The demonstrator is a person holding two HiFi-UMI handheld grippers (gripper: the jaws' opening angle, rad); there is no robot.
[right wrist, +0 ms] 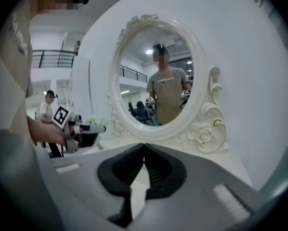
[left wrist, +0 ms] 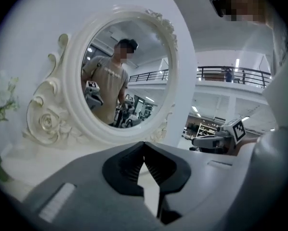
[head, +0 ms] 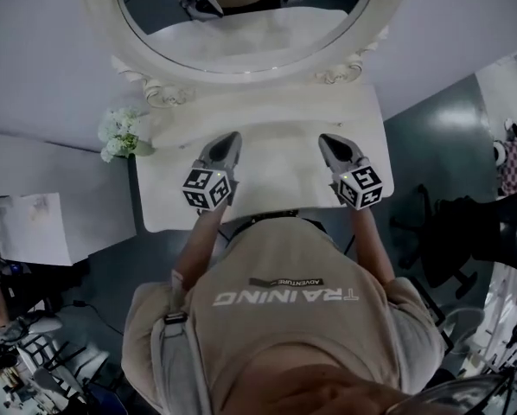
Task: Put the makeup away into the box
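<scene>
Left gripper [head: 231, 142], right gripper [head: 329, 143]: both pressed together, nothing inside. Side by side over white table [head: 276, 175], middle of frame, facing mirror [head: 241, 69]. Flowers [head: 120, 134] at left. Makeup, box: not seen anywhere. So maybe nothing to grab here.

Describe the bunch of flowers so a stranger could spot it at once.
Find the white dressing table with the big oval mirror in a carved white frame. At the table's left end in the head view, beside the frame's scrolled foot, stands a small bunch of white flowers. It is the only leafy thing there.
</scene>
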